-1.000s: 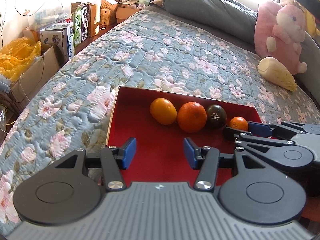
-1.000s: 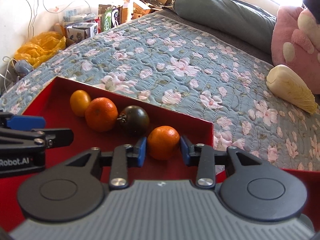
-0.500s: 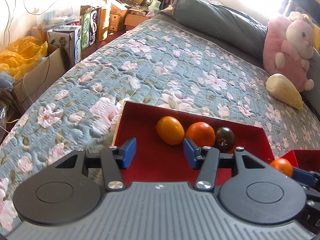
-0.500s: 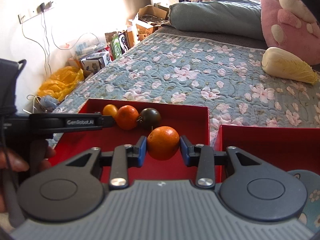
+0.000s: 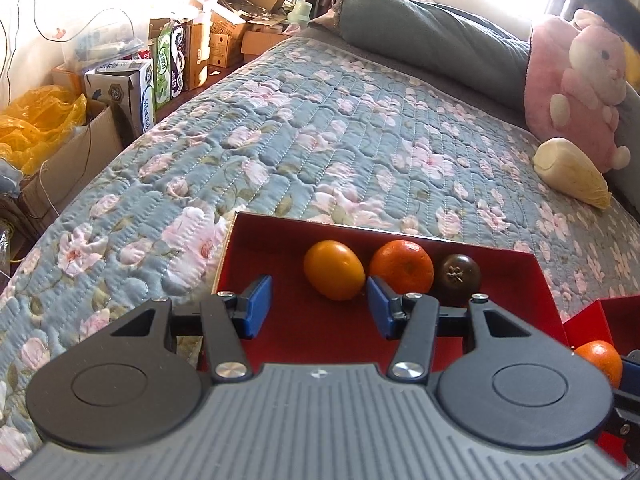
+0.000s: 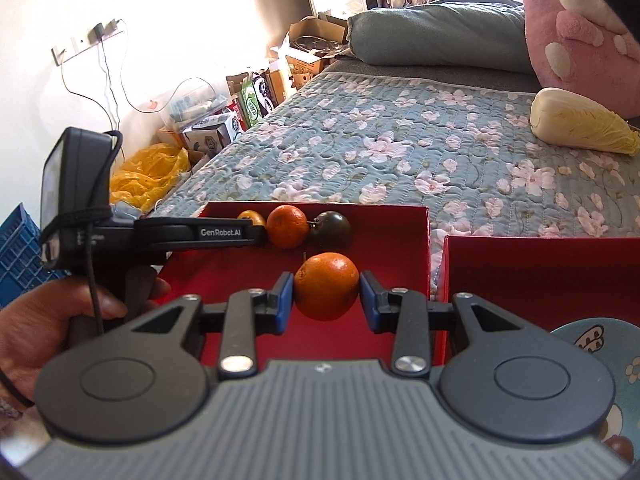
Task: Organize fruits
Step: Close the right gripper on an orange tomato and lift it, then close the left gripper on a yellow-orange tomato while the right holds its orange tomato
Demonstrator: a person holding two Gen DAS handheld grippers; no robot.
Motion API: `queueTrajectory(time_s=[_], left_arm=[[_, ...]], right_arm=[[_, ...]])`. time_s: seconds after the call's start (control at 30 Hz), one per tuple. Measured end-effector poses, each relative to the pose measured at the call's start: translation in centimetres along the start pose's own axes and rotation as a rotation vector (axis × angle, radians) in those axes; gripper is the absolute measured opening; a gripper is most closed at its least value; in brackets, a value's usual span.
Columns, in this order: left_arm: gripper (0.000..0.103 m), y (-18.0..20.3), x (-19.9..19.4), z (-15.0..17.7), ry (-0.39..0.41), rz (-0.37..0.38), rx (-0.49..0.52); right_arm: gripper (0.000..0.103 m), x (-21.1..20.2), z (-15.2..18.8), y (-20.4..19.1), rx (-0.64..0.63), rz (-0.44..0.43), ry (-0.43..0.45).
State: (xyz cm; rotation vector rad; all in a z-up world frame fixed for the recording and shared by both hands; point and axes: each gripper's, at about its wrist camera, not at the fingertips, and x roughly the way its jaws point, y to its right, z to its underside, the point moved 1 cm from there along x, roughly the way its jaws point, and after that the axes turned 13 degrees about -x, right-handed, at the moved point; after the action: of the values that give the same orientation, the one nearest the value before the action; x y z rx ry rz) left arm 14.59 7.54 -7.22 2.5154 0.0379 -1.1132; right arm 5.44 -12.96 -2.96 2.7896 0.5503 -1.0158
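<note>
Gripping a small orange [image 6: 326,285] above the red tray [image 6: 424,256], the right gripper [image 6: 325,300] was likely carrying it elsewhere for sorting; the left gripper [image 5: 318,306] waited spread and empty over that tray's three remaining fruits [image 5: 401,266].

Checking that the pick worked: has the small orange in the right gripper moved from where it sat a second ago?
Yes. The small orange, clamped in the right gripper, has lifted away from the dark tomato toward the second red box.
</note>
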Motion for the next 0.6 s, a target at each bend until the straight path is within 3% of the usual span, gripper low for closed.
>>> queueTrajectory(time_s=[0.23, 0.37, 0.6], left_arm=[[0.055, 0.7, 0.7, 0.0, 0.015, 0.006, 0.032], [0.035, 0.8, 0.9, -0.1, 0.016, 0.046, 0.05], [0.034, 0.9, 0.5, -0.1, 0.022, 0.055, 0.046]], right_arm=[[0.039, -0.1, 0.3, -0.3, -0.001, -0.013, -0.008], [0.039, -0.5, 0.4, -0.4, -0.007, -0.013, -0.01], [0.039, -1.0, 0.6, -0.2, -0.003, 0.001, -0.011]])
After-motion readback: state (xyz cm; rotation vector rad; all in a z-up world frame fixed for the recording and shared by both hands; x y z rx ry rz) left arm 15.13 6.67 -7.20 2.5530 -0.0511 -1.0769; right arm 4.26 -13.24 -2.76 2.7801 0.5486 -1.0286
